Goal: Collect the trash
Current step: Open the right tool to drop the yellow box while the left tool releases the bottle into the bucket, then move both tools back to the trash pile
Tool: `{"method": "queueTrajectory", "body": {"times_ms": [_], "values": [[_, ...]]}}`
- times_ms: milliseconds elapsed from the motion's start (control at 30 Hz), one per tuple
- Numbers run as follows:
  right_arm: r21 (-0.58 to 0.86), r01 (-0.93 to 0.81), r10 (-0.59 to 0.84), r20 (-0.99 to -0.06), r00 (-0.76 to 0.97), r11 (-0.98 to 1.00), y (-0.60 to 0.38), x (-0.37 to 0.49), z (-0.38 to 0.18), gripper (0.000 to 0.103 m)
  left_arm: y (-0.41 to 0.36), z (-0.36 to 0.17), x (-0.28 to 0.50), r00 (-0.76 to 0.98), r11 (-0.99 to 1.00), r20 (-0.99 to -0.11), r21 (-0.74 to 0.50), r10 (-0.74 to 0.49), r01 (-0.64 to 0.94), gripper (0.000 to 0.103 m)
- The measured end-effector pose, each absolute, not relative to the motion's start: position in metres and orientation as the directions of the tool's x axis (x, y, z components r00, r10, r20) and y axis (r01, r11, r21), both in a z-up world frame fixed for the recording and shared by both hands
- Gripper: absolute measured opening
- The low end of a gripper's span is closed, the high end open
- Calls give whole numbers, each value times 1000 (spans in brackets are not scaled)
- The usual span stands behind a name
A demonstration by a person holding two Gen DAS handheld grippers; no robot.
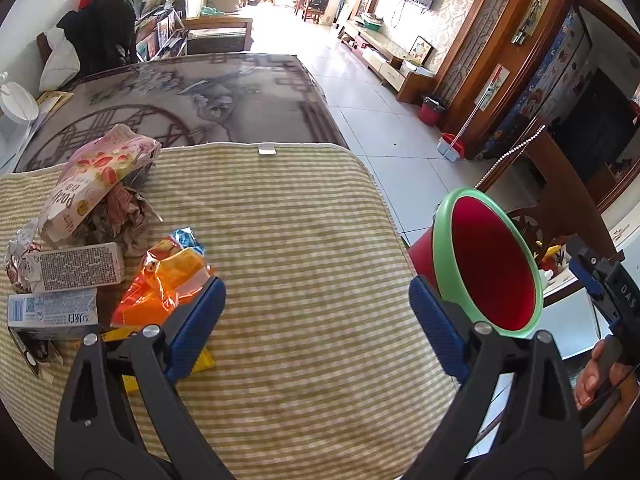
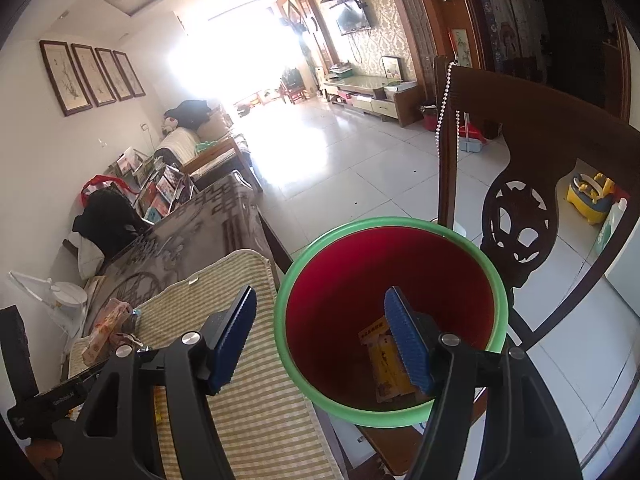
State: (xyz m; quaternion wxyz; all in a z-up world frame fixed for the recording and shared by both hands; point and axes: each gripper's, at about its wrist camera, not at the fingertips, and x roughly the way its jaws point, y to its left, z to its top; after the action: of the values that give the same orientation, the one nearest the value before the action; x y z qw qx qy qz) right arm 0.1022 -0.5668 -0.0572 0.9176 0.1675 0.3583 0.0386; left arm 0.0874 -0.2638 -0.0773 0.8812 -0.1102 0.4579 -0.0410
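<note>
1. Left wrist view: the left gripper (image 1: 318, 316) hangs over a green-and-cream striped mat (image 1: 304, 216), jaws spread wide with nothing between them.
2. The left blue pad sits just beside an orange crinkled wrapper (image 1: 160, 284), overlapping its edge in the picture; contact cannot be told. A yellow packet (image 1: 202, 362) lies under that same finger.
3. The trash pile sits at the mat's left edge: a pink Pocky box (image 1: 94, 184) leaning on crumpled brown paper (image 1: 124, 216), a small carton with a dotted face (image 1: 80, 268), a pale blue-and-white carton (image 1: 52, 312) in front of it, and foil scraps (image 1: 18, 256) at the far left.
4. A red bin with a green rim (image 1: 490, 268) stands off the mat's right edge, its mouth tilted toward the lens.
5. The right gripper (image 1: 600, 280) shows at the far right edge, with a hand (image 1: 592, 376) on its handle.
6. Beyond the mat lies a grey patterned table cover (image 1: 192, 100).
7. Right wrist view: the right gripper (image 2: 320, 344) hovers at the bin (image 2: 288, 292), jaws released and holding nothing; one pad sits over the striped mat (image 2: 256, 400), the other over the bin's mouth.
8. Yellow cartons (image 2: 384, 368) lie on the bin's floor.
9. A dark carved chair (image 2: 516, 224) stands just behind the bin, with a bead string (image 2: 444, 108) hanging from its post.
10. The Pocky box (image 2: 104, 332) shows at the mat's far left.
</note>
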Motion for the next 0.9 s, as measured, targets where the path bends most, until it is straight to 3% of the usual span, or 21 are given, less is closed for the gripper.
{"method": "queueTrajectory", "body": {"times_ms": [900], "values": [[336, -8, 251, -688, 681, 942, -508, 105, -68, 65, -213, -72, 66, 625, 970, -765, -239, -157, -49, 92]]}}
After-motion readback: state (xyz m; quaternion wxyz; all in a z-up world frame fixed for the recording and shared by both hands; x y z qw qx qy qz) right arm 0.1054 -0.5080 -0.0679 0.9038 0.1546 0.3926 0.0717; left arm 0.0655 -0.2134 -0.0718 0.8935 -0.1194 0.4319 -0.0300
